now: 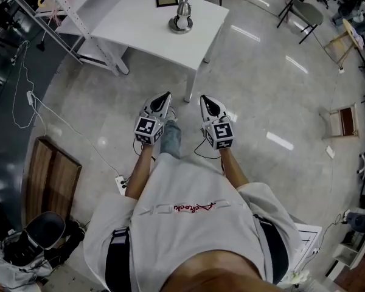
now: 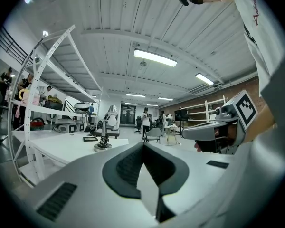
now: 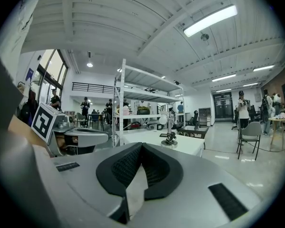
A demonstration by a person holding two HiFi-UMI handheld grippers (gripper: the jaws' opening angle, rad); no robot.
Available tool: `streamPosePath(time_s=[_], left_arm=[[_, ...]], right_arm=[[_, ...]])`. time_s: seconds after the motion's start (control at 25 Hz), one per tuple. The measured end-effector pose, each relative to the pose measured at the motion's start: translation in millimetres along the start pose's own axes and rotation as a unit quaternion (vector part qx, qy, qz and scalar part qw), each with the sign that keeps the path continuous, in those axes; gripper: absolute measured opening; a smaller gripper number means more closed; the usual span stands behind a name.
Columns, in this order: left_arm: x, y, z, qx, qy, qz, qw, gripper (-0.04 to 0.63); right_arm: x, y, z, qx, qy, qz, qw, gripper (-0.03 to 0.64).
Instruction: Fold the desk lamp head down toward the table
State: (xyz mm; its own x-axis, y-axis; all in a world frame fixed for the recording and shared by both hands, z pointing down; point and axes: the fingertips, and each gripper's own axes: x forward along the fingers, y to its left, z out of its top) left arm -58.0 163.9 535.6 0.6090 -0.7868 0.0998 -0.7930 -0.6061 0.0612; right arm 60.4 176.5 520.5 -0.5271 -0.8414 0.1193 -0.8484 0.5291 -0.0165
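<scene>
A small desk lamp [image 1: 181, 17] with a round base stands upright on the white table [image 1: 140, 23], far ahead of me across open floor. It appears small in the left gripper view [image 2: 103, 139] and in the right gripper view [image 3: 170, 134], its pale head raised. My left gripper [image 1: 166, 95] and right gripper [image 1: 204, 97] are held side by side at waist height, pointing toward the table. Both are shut with nothing between the jaws. Up close, the left gripper [image 2: 142, 144] and the right gripper [image 3: 141, 145] show their dark pads meeting.
A flat dark tablet-like object [image 1: 166, 1] lies on the table behind the lamp. A white shelving rack [image 1: 67, 11] stands left of the table. A wooden board [image 1: 48, 175] and a power strip [image 1: 120, 184] lie on the floor at my left. Chairs [image 1: 307, 14] stand far right.
</scene>
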Motion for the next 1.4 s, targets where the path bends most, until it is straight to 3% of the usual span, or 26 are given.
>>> streamPosePath(time_s=[0.52,1.4], left_arm=[[85.5,79.3,5.2,-0.014,0.006,-0.013,0.9998,0.023],[241.3,203.2,31.2,-0.021,0.022,-0.051,0.9983,0.023]], right_arm=[[102.4,-45.8,5.5,-0.003,0.015,-0.003,1.0,0.025],[251.0,-157.1,40.3,-0.001,0.028,-0.059,0.998,0.025]])
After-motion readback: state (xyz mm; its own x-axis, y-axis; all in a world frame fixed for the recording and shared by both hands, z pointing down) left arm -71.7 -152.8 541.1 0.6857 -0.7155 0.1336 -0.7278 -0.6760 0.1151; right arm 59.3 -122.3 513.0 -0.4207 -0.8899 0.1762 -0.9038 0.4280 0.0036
